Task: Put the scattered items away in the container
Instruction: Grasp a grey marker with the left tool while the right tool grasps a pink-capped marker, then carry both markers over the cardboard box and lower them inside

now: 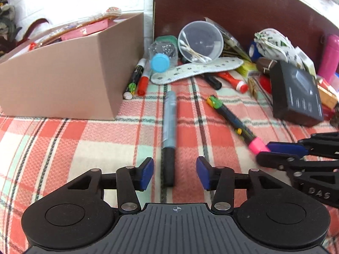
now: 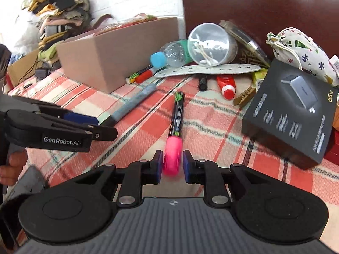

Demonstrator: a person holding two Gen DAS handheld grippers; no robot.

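A cardboard box (image 1: pixel 63 72) stands at the left on the plaid cloth, several items inside; it also shows in the right wrist view (image 2: pixel 118 48). A blue-grey marker with a black cap (image 1: pixel 168 135) lies between the fingers of my open left gripper (image 1: pixel 174 172), not gripped; it also shows in the right wrist view (image 2: pixel 132 103). My right gripper (image 2: pixel 172 165) is shut on the pink cap of a black marker (image 2: pixel 177 118), which rests on the cloth. That marker (image 1: pixel 235 122) and the right gripper (image 1: pixel 273 151) also show in the left wrist view.
Clutter lies along the brown headboard (image 1: pixel 233 4): two markers by the box (image 1: pixel 137 78), a plastic bottle (image 1: pixel 163 55), a clear cup of cotton swabs (image 1: pixel 200 42), an insole (image 1: pixel 197 69), a red tube (image 2: pixel 226 85), a black charger box (image 2: pixel 294 114), a printed pouch (image 2: pixel 296 48).
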